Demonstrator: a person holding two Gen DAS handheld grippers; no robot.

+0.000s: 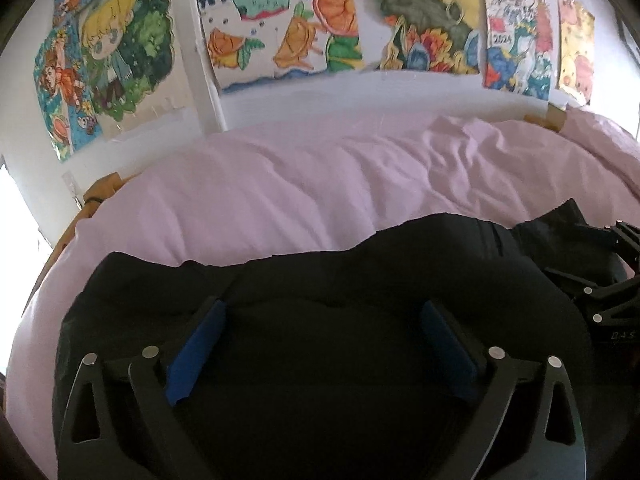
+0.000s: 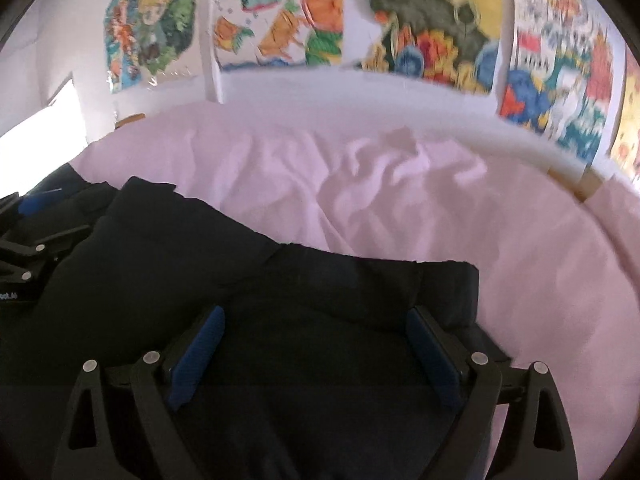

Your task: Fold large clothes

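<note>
Closest in, the left gripper hangs over the black garment with its blue-padded fingers spread wide, nothing between them but dark cloth below; whether the tips touch the fabric cannot be told. The right gripper stands the same way, fingers wide apart and holding nothing, above the right end of the garment. Each gripper shows at the edge of the other's view, so the two are near one another, side by side. The garment lies on the bed, on the pink sheet, bunched into a thick, lumpy mass, not flat; its far edge runs in an uneven line across both views, and at the right a squared-off end looks doubled over. I judge that some gathering or a first fold may be done, but the bundle is not neat, so smoothing and further folds appear to be left; the cloth is too dark to count layers. Beyond the far edge the sheet lies open and wrinkled, giving broad room to spread or turn the cloth forward and to the right. To the left a wooden bed frame marks the limit, and at the back the wall with coloured drawings closes the space.
</note>
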